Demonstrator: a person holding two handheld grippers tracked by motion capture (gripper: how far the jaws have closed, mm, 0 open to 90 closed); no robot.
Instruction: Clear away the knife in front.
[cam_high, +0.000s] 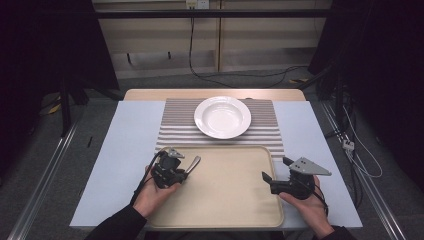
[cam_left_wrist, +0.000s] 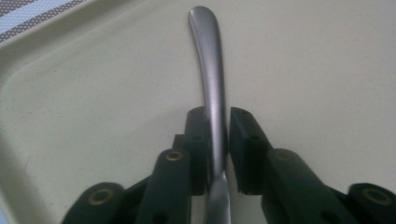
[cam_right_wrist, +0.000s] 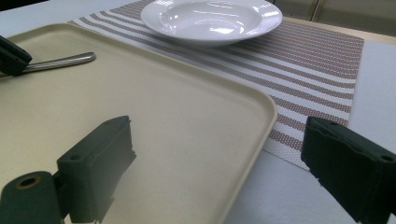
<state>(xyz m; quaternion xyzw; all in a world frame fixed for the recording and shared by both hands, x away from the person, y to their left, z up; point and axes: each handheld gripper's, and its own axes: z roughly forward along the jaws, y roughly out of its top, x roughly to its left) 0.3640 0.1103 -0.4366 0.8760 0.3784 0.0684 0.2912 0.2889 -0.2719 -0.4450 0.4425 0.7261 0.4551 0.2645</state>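
Two claws work low in the frame. Left claw (cam_left_wrist: 217, 140), at lower left over the beige tray (cam_high: 225, 200), is clamped on a metal utensil handle (cam_left_wrist: 210, 79) that juts toward the tray's middle. Right claw (cam_right_wrist: 219, 172), at lower right, stands wide apart astride the tray's right rim. Beyond, upper centre, a white bowl (cam_high: 222, 116) rests on a striped mat (cam_high: 175, 125) on the desk (cam_high: 130, 135).

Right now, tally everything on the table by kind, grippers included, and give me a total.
Plates: 1, the white plate, on the mat.
Placemats: 1, the striped placemat.
Trays: 1, the beige tray.
Cutlery: 1, a metal utensil handle held in the left gripper; its head is hidden.
Grippers: 2, counting the right gripper, jaws apart.
Total: 6.
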